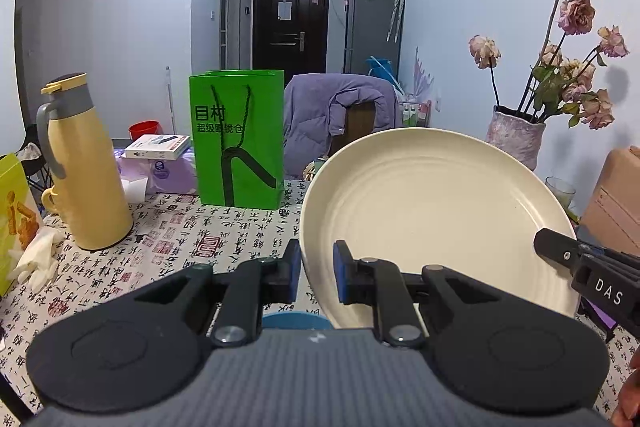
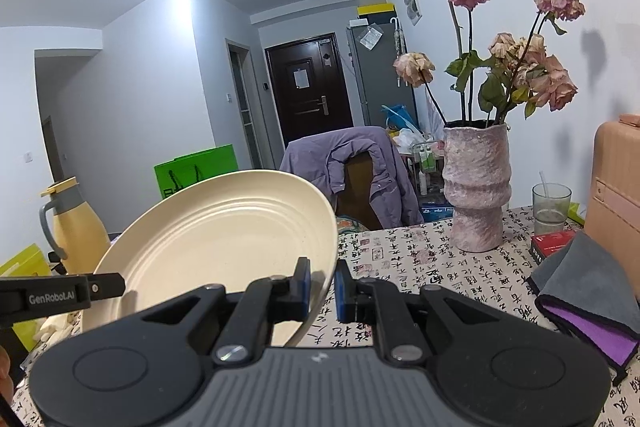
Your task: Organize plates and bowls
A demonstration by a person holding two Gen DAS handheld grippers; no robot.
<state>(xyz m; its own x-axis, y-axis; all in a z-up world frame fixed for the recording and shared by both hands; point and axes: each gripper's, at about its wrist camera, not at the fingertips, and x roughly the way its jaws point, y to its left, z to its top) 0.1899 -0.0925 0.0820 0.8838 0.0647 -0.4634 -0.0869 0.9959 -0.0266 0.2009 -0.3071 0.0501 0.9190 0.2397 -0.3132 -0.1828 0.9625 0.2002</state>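
Round cream ridged plate (image 1: 432,215) is hanging tilted above the calligraphy-print tablecloth (image 1: 192,239), clear of it. Left gripper (image 1: 317,269) is clamping its near-left rim between blue pads; right gripper (image 2: 322,285) is pinching the opposite rim. Both are angling slightly downward. Rough pink vase of dried roses (image 2: 476,187) is standing beyond.

Yellow thermos (image 1: 86,163), green bag (image 1: 239,139), pink vase (image 2: 476,187) of dried roses.
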